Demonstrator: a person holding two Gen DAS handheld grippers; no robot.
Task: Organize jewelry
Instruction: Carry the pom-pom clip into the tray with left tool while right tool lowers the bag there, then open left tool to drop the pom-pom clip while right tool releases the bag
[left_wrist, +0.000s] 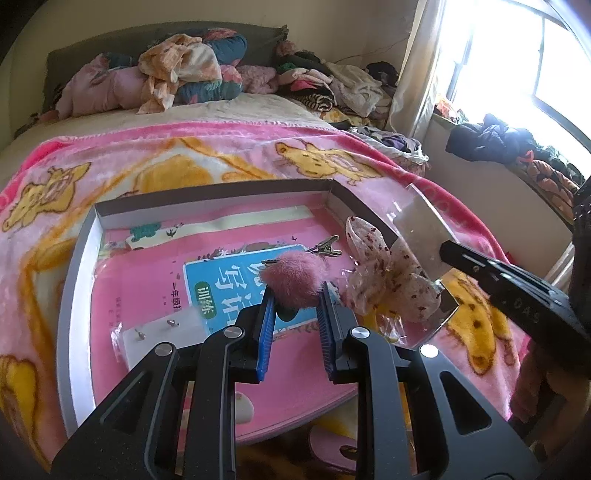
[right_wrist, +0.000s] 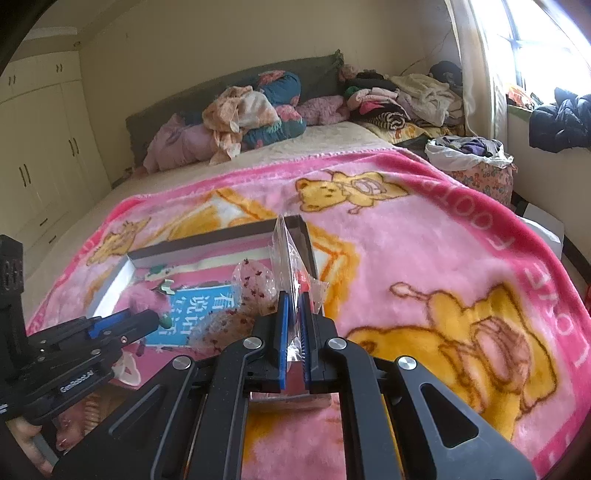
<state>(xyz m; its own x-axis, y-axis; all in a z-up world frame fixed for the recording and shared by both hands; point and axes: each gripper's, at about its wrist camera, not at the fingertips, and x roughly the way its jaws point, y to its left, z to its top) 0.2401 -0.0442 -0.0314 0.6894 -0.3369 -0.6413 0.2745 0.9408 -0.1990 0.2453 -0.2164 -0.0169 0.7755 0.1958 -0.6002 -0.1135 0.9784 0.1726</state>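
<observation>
The left gripper (left_wrist: 295, 291) is clamped on a pink fuzzy pom-pom hair clip (left_wrist: 293, 275), holding it just above the shallow cardboard box (left_wrist: 85, 243) on the bed. The right gripper (right_wrist: 294, 308) is pinched tight on a clear plastic packet (right_wrist: 290, 251), which stands upright on edge between its blue pads at the box's right side. Inside the box lie a pink book with a blue label (left_wrist: 221, 280), a small card of earrings (left_wrist: 155, 328), a metal clip (left_wrist: 325, 246) and a spotted fabric bow (left_wrist: 380, 269). The box rests on a pink bear-print blanket (right_wrist: 424, 258); beyond it, piled clothes and bedding (right_wrist: 258, 110) crowd the headboard
</observation>
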